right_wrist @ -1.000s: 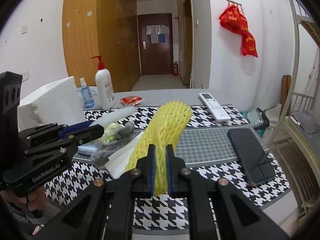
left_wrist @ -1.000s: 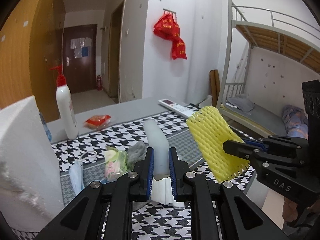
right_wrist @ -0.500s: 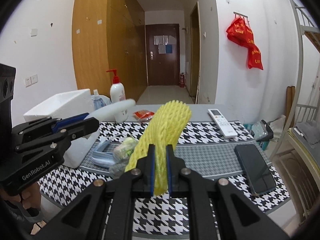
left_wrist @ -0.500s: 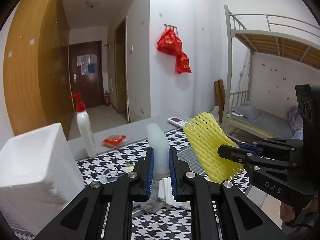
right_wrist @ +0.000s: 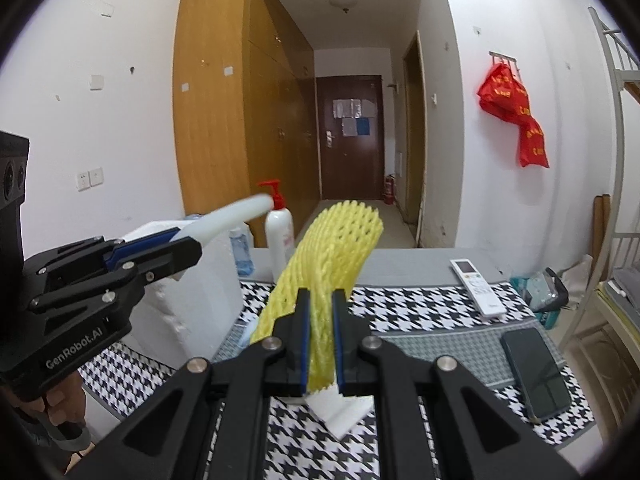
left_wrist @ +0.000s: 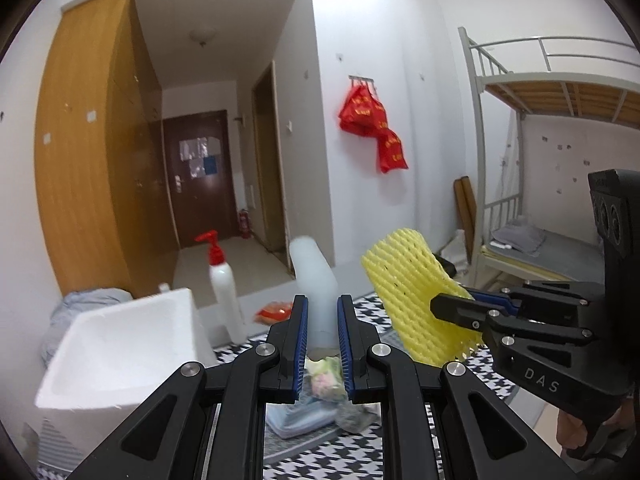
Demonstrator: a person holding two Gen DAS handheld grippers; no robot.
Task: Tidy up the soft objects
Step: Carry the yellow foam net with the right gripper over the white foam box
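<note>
My left gripper (left_wrist: 322, 320) is shut on a white foam tube (left_wrist: 314, 280) and holds it high above the table; it also shows in the right wrist view (right_wrist: 224, 218). My right gripper (right_wrist: 320, 320) is shut on a yellow foam net sleeve (right_wrist: 332, 248), also seen in the left wrist view (left_wrist: 412, 284). A white foam box (left_wrist: 116, 344) stands open at the left. A small pile of soft items (left_wrist: 326, 380) lies on the table below the left gripper.
A checked cloth (right_wrist: 420, 312) covers the table. On it are a pump bottle (right_wrist: 278, 236), a small blue bottle (right_wrist: 242, 256), a remote (right_wrist: 476, 286), a phone (right_wrist: 534, 372), a red packet (left_wrist: 274, 312) and a white foam piece (right_wrist: 340, 410). A bunk bed (left_wrist: 560, 160) stands right.
Both grippers have risen with their foam pieces. The table and pile have dropped lower in view, and the open top of the white foam box now shows.
</note>
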